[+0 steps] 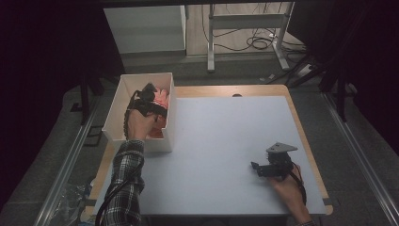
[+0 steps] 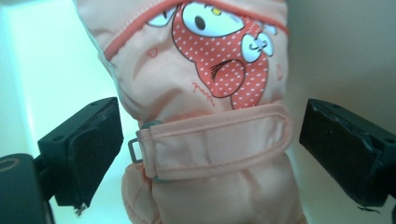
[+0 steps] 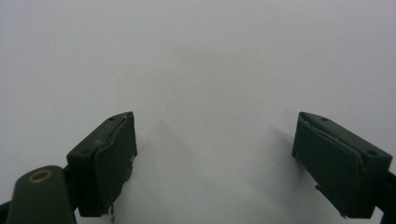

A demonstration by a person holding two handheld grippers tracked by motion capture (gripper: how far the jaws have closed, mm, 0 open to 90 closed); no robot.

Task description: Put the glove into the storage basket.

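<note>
Upper left of the high view: white box (image 1: 115, 110) at the table's left edge, peach-pink mitten (image 1: 162, 100) lying inside against its right wall. Left gripper (image 1: 149, 89) held over the box, pointing down into it, above the mitten.

Left gripper view, left to right: left pad (image 2: 95, 154) standing clear of the fabric, then the mitten (image 2: 201, 93) filling the centre, then right pad (image 2: 341, 144) also clear, pale box wall showing in both gaps. Jaws spread wide, pressing on nothing; mitten between them but not held.

Handling, judged: padded, quilted shell, so light and soft, certain to sag and fold when lifted by one point. Smooth outer fabric, probably a little slippery under flat pads. Not fragile (cartoon print and stitching unlikely to mind a firm squeeze). Best hold: across the wrist, at the strap (image 2: 215, 144) with its small buckle (image 2: 135, 150) at the left end; doubled fabric there, thicker and less prone to slide. Pinching the loose body higher up would likely gather only one layer.

Lower right of the high view: right gripper (image 1: 256, 168) low over the bare grey table top (image 1: 221, 141), well apart from the box. Right gripper view: jaws wide apart, nothing between.
</note>
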